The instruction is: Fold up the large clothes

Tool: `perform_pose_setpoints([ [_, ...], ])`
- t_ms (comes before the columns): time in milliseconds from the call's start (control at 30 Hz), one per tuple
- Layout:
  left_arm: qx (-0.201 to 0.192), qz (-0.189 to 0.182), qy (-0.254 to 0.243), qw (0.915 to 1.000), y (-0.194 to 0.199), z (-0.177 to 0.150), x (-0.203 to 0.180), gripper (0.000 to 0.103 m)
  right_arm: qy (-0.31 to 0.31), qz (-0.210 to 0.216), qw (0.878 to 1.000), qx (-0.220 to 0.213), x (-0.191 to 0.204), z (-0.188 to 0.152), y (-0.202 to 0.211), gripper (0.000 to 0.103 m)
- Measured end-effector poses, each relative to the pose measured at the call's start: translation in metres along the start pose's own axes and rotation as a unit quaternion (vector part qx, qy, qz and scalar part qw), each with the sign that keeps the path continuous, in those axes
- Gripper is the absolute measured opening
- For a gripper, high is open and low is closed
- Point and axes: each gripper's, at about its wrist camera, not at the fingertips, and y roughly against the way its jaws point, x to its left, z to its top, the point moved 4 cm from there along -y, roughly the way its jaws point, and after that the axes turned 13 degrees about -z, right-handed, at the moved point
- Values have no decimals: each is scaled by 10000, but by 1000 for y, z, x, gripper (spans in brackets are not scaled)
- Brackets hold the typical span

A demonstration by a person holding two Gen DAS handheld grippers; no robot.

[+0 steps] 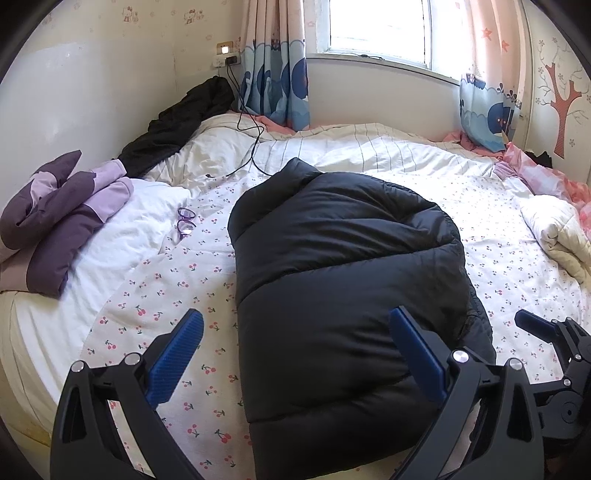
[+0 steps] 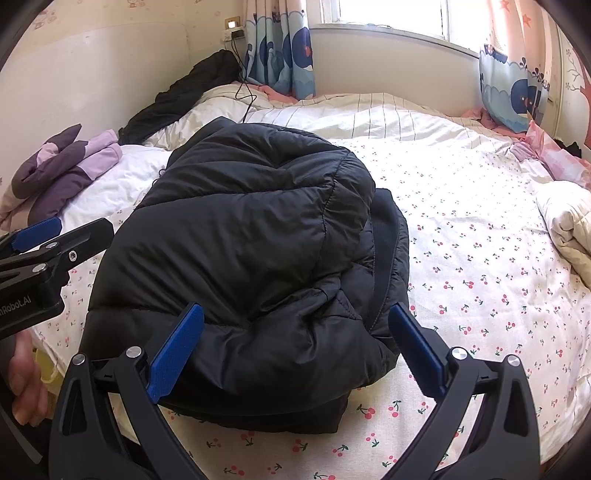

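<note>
Already bundled, the black puffer jacket (image 2: pixel 251 266) lies on the cherry-print bedsheet (image 2: pixel 480 266); my left gripper (image 1: pixel 295 354) and right gripper (image 2: pixel 295 347) hover wide open, flanking its near edge, I judge, for another fold.

Black puffer jackets: one, black puffer jacket (image 1: pixel 343 280) folded on the bed (image 1: pixel 155 295)
Hand-held grippers: two, left hand-held gripper (image 1: pixel 295 354) and right hand-held gripper (image 2: pixel 295 347), each with two blue-padded fingers spread apart
Purple garments: one, purple garment (image 1: pixel 55 218) bunched at the bed's left edge
Dark garments by the wall: one, dark garment (image 1: pixel 177 125)
Eyeglasses: one pair, eyeglasses (image 1: pixel 184 223)
Curtains: two, left curtain (image 1: pixel 273 62) and right curtain (image 1: pixel 491 74)
Windows: one, window (image 1: pixel 380 26)
Black cables: one, black cable (image 1: pixel 251 122)
</note>
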Motion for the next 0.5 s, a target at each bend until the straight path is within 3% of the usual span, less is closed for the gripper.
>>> perform_pose_setpoints([
  [200, 167, -311, 384, 9986, -7, -4, 8, 96, 1, 12, 10000, 15, 2, -3, -1, 97],
  [333, 45, -659, 626, 9959, -5, -7, 9, 96, -12, 25, 10000, 39, 3, -5, -2, 97],
  [500, -97, -358, 652, 9972, -1, -4, 15, 95, -50, 24, 10000, 39, 1, -5, 0, 97],
])
